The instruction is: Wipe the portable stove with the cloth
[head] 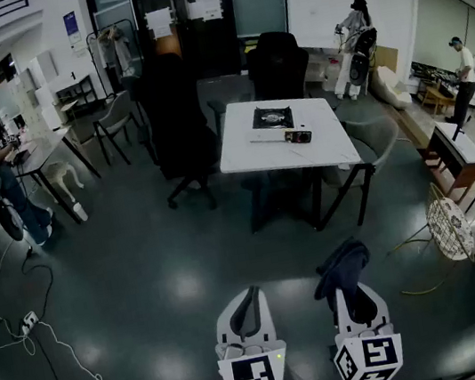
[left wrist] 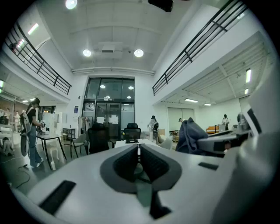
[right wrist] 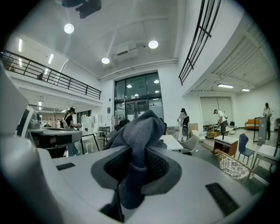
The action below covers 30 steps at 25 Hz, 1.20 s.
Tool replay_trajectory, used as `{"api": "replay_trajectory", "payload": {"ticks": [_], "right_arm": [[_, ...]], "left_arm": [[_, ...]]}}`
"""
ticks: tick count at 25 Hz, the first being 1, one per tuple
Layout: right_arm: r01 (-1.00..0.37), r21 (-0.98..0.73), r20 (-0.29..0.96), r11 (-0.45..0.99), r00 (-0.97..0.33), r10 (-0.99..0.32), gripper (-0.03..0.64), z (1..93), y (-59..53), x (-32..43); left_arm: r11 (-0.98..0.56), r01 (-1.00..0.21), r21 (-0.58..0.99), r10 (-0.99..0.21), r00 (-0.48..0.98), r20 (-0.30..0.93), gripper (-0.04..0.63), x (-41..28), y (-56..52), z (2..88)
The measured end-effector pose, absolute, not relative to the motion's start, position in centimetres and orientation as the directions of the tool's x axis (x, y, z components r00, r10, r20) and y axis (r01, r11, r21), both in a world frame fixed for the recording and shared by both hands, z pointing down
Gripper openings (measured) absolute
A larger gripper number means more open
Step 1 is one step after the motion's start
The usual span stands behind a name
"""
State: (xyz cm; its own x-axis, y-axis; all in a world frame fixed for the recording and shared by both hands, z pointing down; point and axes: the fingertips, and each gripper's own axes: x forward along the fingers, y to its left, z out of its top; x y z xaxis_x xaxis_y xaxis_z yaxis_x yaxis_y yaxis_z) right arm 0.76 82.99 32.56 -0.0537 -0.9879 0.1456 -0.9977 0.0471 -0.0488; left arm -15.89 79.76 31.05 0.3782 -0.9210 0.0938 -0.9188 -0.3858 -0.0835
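Two level grippers (head: 252,296) (head: 352,293), cloth (head: 341,265) in right.

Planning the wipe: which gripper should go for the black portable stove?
Right: the right gripper holds the dark grey cloth in its jaws; the left gripper is shut and empty.

The left gripper (head: 247,302) and the right gripper (head: 357,300) are held low, side by side, both pointing forward. The left's jaws are closed together with nothing between them. The right's jaws clamp the cloth (head: 340,265).
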Motion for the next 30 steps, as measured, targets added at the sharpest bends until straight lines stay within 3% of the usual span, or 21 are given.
{"api": "replay_trajectory", "payload": {"ticks": [30], "right_arm": [[-0.996,-0.072,0.159,0.049,-0.06,-0.985,0.089,34.2,77.5,0.3]], "left_arm": [[-0.392,-0.915,-0.09,-0.917,0.381,0.122,0.031,-16.7,73.9,32.7]]}}
